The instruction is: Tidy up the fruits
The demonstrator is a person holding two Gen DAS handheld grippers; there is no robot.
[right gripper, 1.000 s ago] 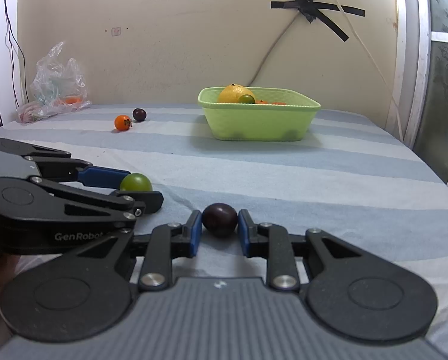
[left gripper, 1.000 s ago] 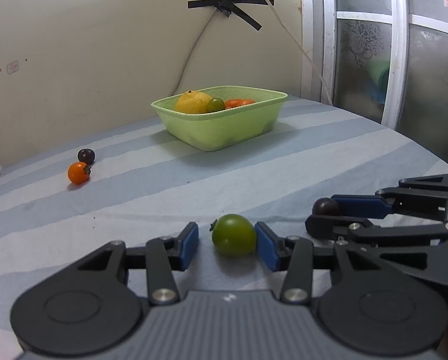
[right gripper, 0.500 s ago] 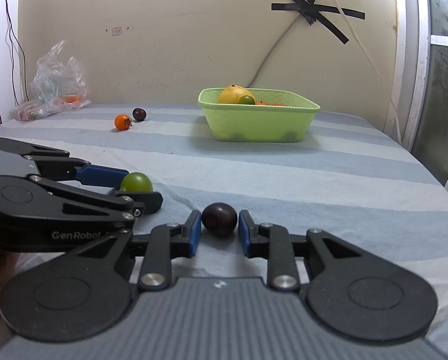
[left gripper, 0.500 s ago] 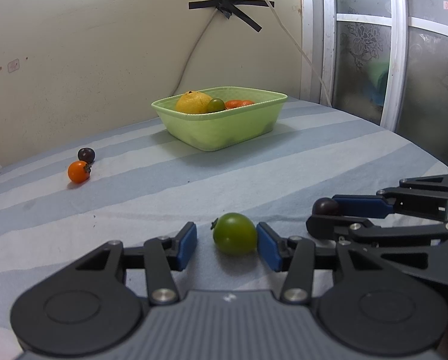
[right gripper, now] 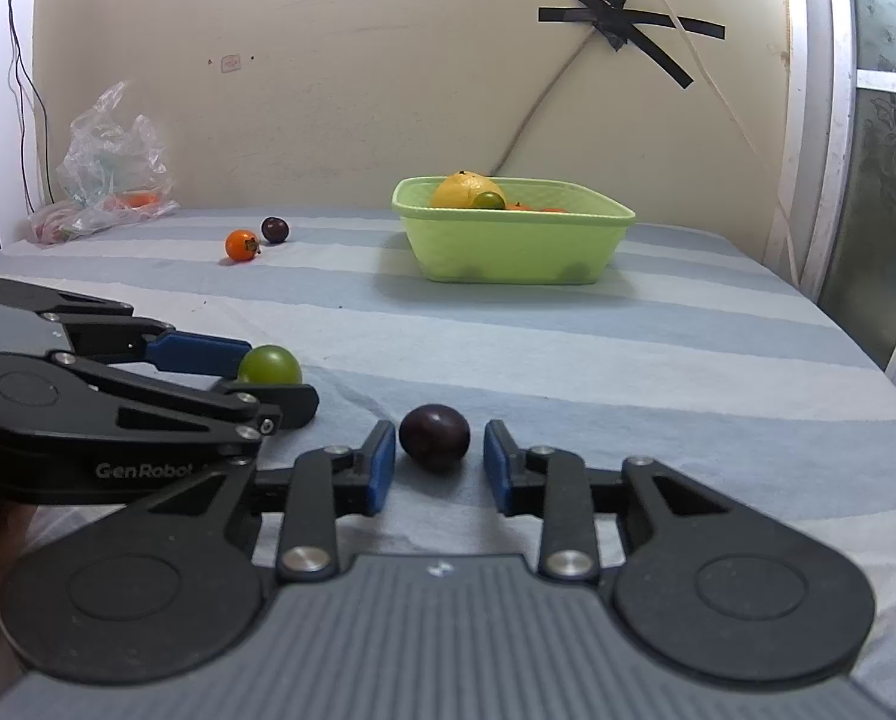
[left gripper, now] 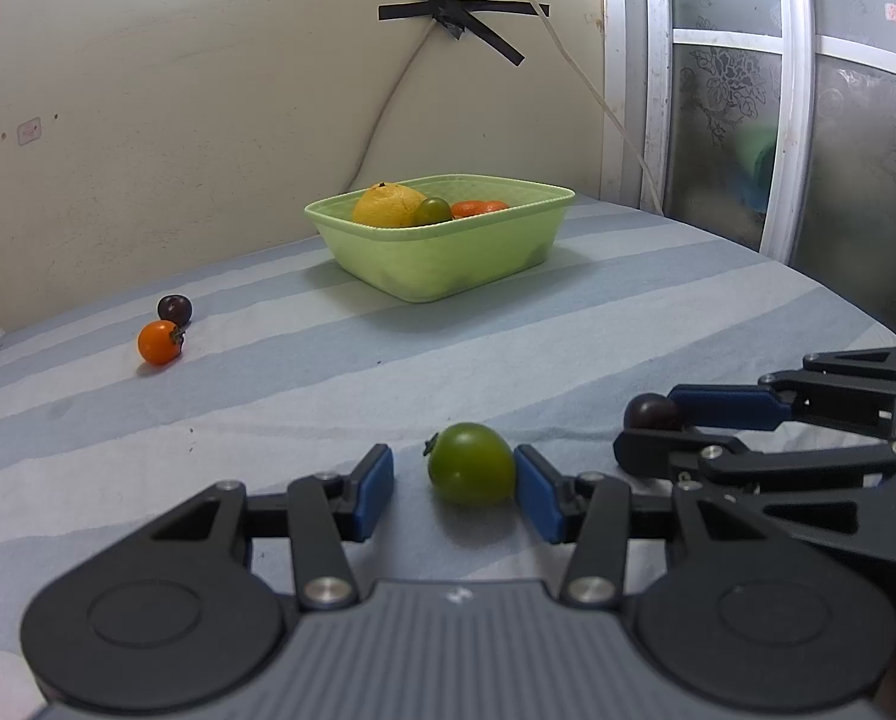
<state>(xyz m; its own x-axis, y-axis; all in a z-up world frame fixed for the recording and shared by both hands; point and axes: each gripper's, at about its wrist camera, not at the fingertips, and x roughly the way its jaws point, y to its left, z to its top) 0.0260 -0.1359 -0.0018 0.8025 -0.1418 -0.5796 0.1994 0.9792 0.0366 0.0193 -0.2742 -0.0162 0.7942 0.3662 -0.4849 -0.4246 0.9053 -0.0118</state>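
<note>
A green tomato (left gripper: 471, 463) lies on the striped cloth between the fingers of my left gripper (left gripper: 454, 483), which is open; the right pad touches it, the left pad stands apart. A dark purple fruit (right gripper: 434, 437) lies between the fingers of my right gripper (right gripper: 439, 468), also open, with gaps on both sides. A light green basket (left gripper: 448, 252) farther back holds a yellow citrus (left gripper: 388, 204), a green tomato and orange pieces. An orange tomato (left gripper: 159, 342) and a dark fruit (left gripper: 174, 307) lie at the left.
A crumpled plastic bag (right gripper: 109, 174) sits at the far left by the wall. A window frame (left gripper: 796, 108) and the table's rounded edge are on the right. Each gripper shows in the other's view, side by side and close.
Both grippers have opened a little wider around their fruits. The fruits have stayed on the cloth.
</note>
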